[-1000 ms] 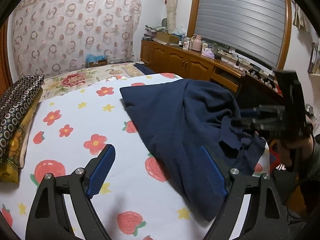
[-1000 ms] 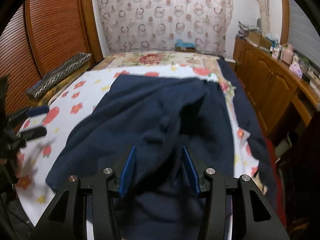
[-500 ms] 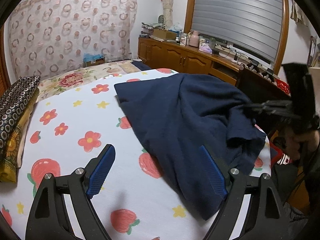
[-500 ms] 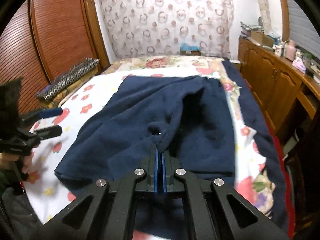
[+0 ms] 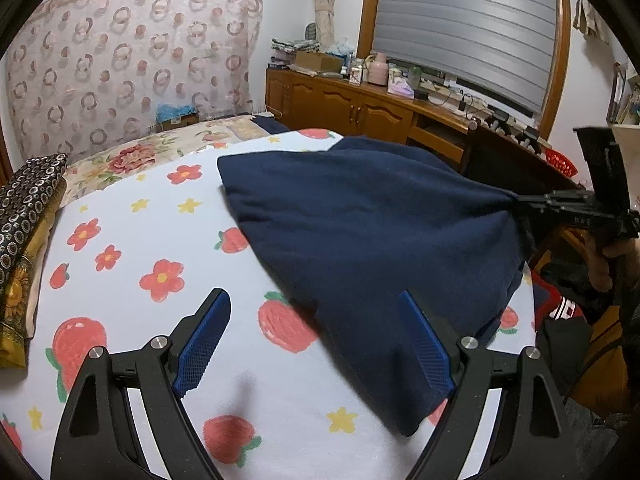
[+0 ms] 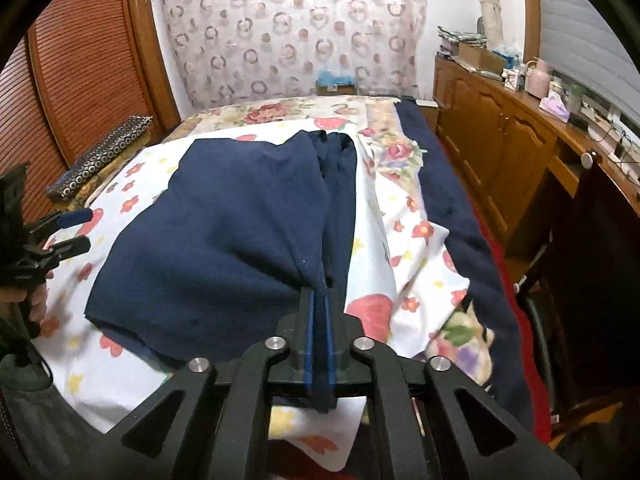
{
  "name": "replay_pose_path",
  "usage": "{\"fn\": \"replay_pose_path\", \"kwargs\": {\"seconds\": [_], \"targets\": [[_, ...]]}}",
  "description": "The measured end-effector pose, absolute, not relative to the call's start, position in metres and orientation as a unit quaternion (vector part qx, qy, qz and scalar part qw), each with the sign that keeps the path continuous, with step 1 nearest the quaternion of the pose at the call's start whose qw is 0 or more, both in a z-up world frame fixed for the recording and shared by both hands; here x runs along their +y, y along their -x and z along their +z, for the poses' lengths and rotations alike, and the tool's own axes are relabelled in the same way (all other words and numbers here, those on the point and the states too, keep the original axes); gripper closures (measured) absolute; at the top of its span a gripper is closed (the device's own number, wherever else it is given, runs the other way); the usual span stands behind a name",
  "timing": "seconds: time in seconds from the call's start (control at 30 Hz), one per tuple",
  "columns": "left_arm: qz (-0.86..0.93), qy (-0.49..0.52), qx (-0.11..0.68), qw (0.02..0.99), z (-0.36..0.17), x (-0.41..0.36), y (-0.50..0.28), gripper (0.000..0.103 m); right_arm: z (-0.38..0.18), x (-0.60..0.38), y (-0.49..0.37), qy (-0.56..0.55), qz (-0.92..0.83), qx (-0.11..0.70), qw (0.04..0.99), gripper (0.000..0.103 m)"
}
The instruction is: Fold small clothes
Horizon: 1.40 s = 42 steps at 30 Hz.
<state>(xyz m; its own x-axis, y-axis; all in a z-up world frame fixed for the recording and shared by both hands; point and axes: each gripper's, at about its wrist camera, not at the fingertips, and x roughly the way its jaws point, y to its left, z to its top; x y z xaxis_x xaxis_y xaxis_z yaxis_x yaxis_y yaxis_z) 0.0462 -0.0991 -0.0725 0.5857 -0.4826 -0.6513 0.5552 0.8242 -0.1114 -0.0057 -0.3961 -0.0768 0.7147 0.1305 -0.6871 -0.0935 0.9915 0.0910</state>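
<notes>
Folding barely begun: dark navy knit garment (image 5: 360,232) lies rumpled on the flower-printed bedsheet (image 5: 160,240), one edge pinched in the clamped right gripper (image 6: 318,300). Left gripper (image 5: 316,336) hovers spread, empty. No fold visible.

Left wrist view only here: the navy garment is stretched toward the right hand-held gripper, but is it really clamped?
Observer: Yes. In the right wrist view, the right hand-held gripper is shut on a bunch of the navy garment.
Operator: Anything beside the garment on its far side?
Observer: A dark blue blanket runs along the bed edge by the wooden cabinets.
Operator: Is my left hand-held gripper holding cloth?
Observer: No. The left hand-held gripper is open, over the flowered sheet.
</notes>
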Motion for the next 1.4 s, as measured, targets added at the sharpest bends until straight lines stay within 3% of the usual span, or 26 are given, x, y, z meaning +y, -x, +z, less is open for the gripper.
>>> {"fn": "replay_pose_path", "kwargs": {"seconds": [0.03, 0.07, 0.1, 0.33, 0.5, 0.7, 1.03, 1.07, 1.1, 1.13, 1.3, 1.4], "targets": [[-0.292, -0.053, 0.352, 0.888, -0.074, -0.1, -0.046, 0.017, -0.075, -0.395, 0.003, -0.023, 0.057, 0.369, 0.927, 0.083], [-0.292, -0.054, 0.355, 0.886, -0.075, -0.101, -0.047, 0.017, -0.072, -0.393, -0.002, -0.02, 0.051, 0.367, 0.929, 0.068], [-0.292, -0.053, 0.357, 0.886, -0.076, -0.101, -0.048, 0.017, -0.07, -0.394, -0.005, -0.02, 0.051, 0.361, 0.931, 0.061], [-0.283, -0.044, 0.363, 0.887, -0.075, -0.102, -0.069, 0.017, -0.059, -0.391, -0.051, -0.018, 0.075, 0.313, 0.947, 0.061], [-0.273, -0.04, 0.367, 0.888, -0.075, -0.103, -0.088, 0.017, -0.068, -0.38, -0.123, -0.005, 0.08, 0.324, 0.943, 0.061], [-0.274, -0.034, 0.38, 0.883, -0.083, -0.106, -0.091, 0.017, -0.096, -0.376, -0.203, -0.032, 0.08, 0.387, 0.918, 0.064], [-0.279, -0.034, 0.395, 0.875, -0.094, -0.108, -0.088, 0.017, -0.105, -0.373, -0.253, -0.037, 0.072, 0.43, 0.899, 0.064], [-0.279, -0.034, 0.396, 0.874, -0.095, -0.109, -0.087, 0.017, -0.105, -0.373, -0.255, -0.036, 0.074, 0.432, 0.898, 0.067], [-0.28, -0.035, 0.397, 0.873, -0.096, -0.109, -0.086, 0.017, -0.105, -0.372, -0.256, -0.033, 0.08, 0.434, 0.897, 0.088], [-0.281, -0.035, 0.398, 0.873, -0.096, -0.11, -0.086, 0.017, -0.101, -0.37, -0.256, -0.031, 0.088, 0.432, 0.897, 0.095], [-0.284, -0.035, 0.401, 0.87, -0.099, -0.109, -0.081, 0.017, -0.067, -0.382, -0.235, -0.041, 0.052, 0.361, 0.93, 0.095], [-0.285, -0.035, 0.404, 0.869, -0.101, -0.11, -0.08, 0.017, -0.063, -0.379, -0.233, -0.023, 0.027, 0.358, 0.933, 0.095]]}}
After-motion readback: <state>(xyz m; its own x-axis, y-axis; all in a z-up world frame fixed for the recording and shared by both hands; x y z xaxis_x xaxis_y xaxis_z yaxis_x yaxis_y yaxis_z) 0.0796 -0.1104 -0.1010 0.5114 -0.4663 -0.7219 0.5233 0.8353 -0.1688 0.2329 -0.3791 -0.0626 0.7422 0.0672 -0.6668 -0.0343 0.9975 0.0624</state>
